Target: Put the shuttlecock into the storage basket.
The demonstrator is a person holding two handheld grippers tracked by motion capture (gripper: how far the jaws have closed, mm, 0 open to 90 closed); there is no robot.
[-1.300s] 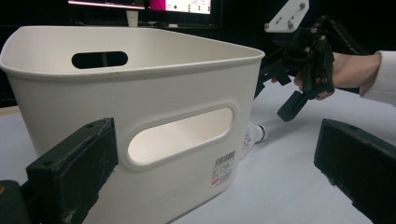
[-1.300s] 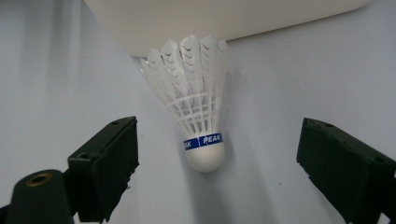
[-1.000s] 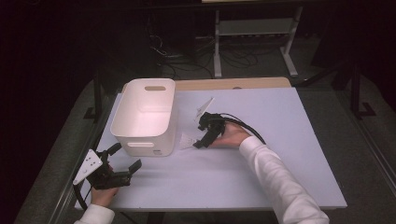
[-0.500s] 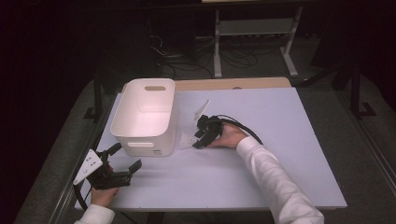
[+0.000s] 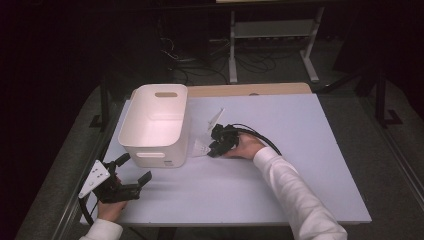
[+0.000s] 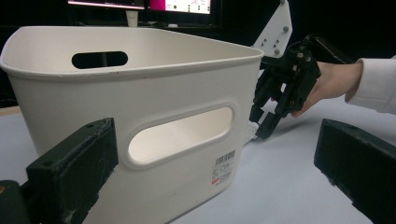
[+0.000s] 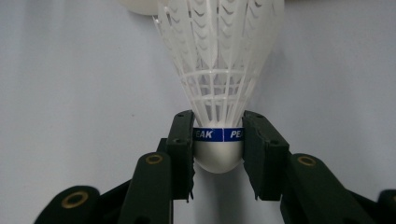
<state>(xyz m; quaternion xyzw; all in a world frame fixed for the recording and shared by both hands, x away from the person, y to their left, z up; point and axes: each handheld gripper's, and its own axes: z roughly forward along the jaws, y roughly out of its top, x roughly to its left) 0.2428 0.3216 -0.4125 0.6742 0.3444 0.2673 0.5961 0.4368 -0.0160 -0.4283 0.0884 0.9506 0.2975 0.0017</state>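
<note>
High view: a white plastic bin stands just left of the right tool, whose jaws have just been closing and now pinch a shuttlecock by its cork on the surface; the left tool rests open near the bin's front.

The right gripper has its two black jaws, just closing in, set against both sides of a white plastic shuttlecock, at the rounded white cork with the blue band. The netted skirt fans away from the jaws, lying on the pale grey table surface. Beyond the skirt, a white rounded edge is partly seen.
</note>
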